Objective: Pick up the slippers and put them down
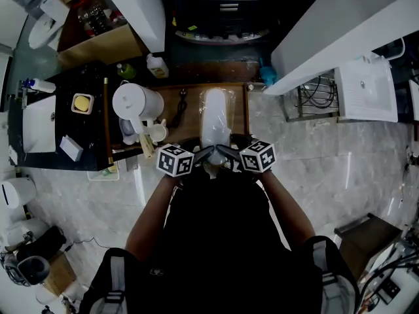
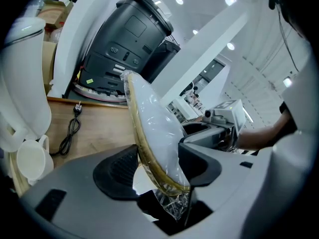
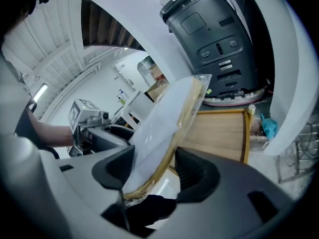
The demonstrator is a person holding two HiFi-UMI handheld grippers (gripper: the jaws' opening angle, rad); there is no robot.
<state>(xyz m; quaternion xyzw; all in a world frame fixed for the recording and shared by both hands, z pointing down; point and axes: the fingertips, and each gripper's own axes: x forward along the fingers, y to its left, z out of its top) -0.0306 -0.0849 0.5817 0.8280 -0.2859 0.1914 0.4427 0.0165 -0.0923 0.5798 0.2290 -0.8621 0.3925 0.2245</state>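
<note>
The slippers (image 1: 215, 120), a white pair with a tan sole edge sealed in clear plastic wrap, are held at their near end by both tongs over the wooden surface (image 1: 239, 110). In the head view the pack runs straight away from the person along the middle of the wood. In the left gripper view the slippers (image 2: 149, 118) stand on edge and slant up and away, with crumpled wrap hanging below the pads. The left tongs (image 1: 204, 154) pinch the pack from the person's left, and their jaws (image 2: 158, 166) stand fairly wide with the pack between them, the right pad pressed into the wrap. The right tongs (image 1: 226, 153) pinch it from the other side. In the right gripper view the slippers (image 3: 164, 118) sit between that pair (image 3: 155, 171), with the left pad against the white plastic and the tan edge just beside the right pad. Each gripper view shows the other gripper close by on the far side of the pack.

A white kettle (image 1: 134, 101) stands at the left end of the wood, with white cups (image 1: 156, 133) just in front of it. A black power cord (image 1: 180, 110) lies between the kettle and the slippers. Beyond the far rim stands a black machine (image 2: 129, 44).
</note>
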